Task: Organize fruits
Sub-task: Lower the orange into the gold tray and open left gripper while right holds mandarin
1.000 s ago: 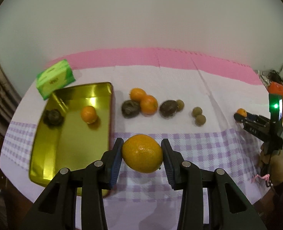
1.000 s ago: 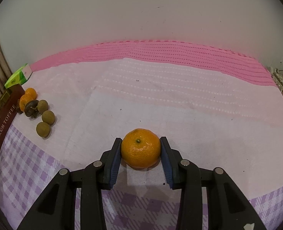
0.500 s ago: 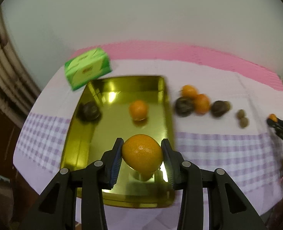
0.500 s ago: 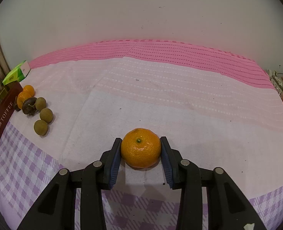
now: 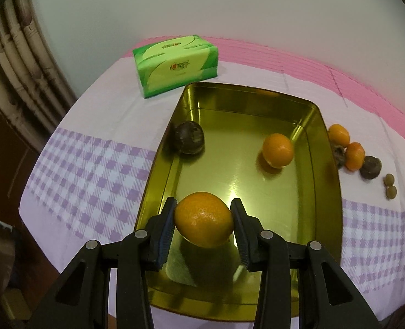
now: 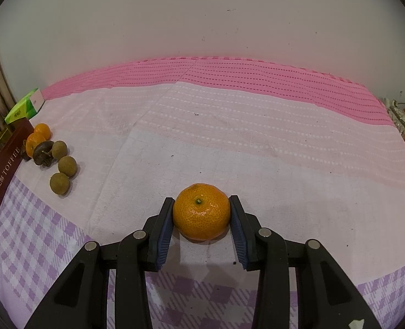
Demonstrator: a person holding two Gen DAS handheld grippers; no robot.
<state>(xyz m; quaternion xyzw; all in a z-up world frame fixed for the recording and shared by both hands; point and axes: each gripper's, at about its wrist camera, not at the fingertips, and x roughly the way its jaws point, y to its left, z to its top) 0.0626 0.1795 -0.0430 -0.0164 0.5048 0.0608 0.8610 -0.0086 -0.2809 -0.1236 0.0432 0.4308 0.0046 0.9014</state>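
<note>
Tray [image 5: 331, 164] holds one orange [image 5: 278, 150], one dark fruit [image 5: 189, 137].

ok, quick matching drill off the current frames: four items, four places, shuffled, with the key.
Items
1. orange held by the left gripper
2. orange held by the right gripper
3. dark wrinkled round fruit
4. green tissue box

Places
A. on the cloth behind the tray's far left corner
B. lying in the gold metal tray, by its left wall
C. over the tray's near end, above its floor
D. on the white cloth, away from the tray

Pairs: 1-C, 2-D, 3-B, 4-A
</note>
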